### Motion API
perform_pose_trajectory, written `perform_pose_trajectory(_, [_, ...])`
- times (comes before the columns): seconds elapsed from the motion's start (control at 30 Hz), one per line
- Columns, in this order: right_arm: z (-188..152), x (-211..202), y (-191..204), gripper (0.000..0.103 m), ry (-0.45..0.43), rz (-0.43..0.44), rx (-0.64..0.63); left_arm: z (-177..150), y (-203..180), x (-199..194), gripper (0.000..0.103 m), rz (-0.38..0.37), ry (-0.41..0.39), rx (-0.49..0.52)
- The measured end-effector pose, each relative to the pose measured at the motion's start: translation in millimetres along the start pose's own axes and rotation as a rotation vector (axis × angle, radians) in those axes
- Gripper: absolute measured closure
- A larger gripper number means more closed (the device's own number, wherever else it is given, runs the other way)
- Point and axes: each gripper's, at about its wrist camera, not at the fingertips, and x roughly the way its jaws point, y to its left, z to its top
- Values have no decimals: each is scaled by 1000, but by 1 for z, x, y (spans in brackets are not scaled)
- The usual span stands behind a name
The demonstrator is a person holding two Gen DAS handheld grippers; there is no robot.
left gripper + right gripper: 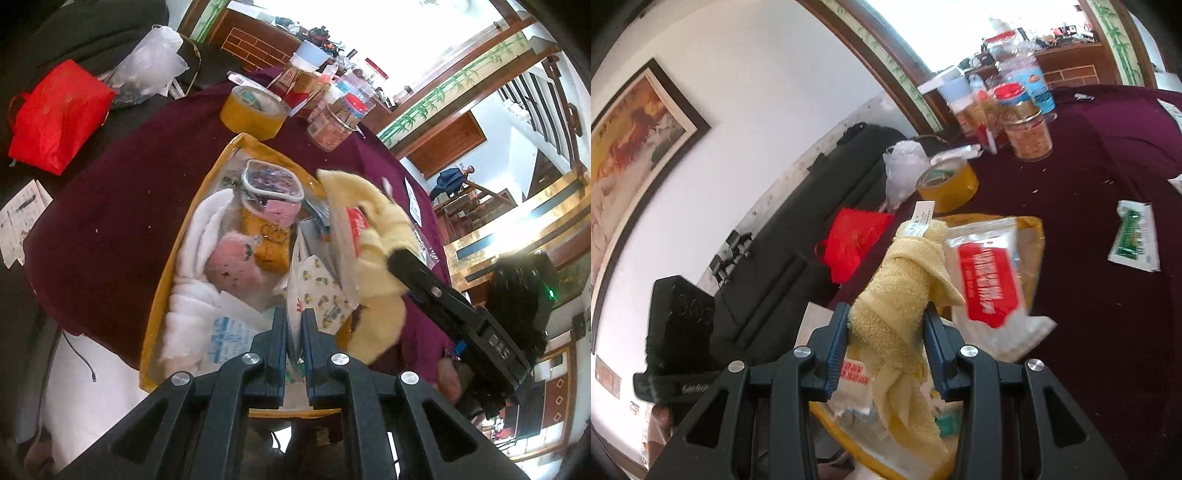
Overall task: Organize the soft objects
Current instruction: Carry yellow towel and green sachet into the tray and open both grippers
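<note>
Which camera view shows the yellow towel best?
The right wrist view: the yellow towel fills the centre, clamped in the right gripper, with its white tag visible. The left wrist view shows the towel from the side, partly hidden by the right gripper, beside the storage bag.

left gripper point(294, 325) pinching printed cloth point(317, 295) | right gripper point(402, 266) clamping yellow towel point(376, 229) | over yellow-rimmed bag point(162, 280)

Storage bag point(162, 280) on table point(110, 206), tape roll point(253, 110) behind it, jars point(334, 125) further back, towel point(376, 258) at its right edge.
</note>
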Motion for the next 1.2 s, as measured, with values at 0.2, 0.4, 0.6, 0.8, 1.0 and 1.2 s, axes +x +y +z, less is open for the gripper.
perform_pose_trajectory(0.2, [-1, 43, 3, 64, 55, -56, 10, 4, 16, 16, 96, 28, 6, -13])
perform_pose_trajectory(0.4, [-5, 60, 0, 57, 90, -101, 15, 0, 12, 23, 78, 142, -38, 34])
perform_pose_trajectory(0.6, [-2, 30, 8, 44, 24, -55, -3, -8, -14, 6, 35, 230, -163, 141])
perform_pose_trajectory(0.8, [1, -27, -3, 33, -72, -11, -21, -19, -55, 0, 24, 233, -217, 232])
perform_pose_trajectory(1.0, [3, -68, -61, 28, -118, -97, 55, -19, -101, 27, 13, 159, -155, 287])
perform_pose_trajectory(1.2, [11, -101, -126, 24, -145, -155, 183, -15, -145, 62, 13, 167, -102, 340])
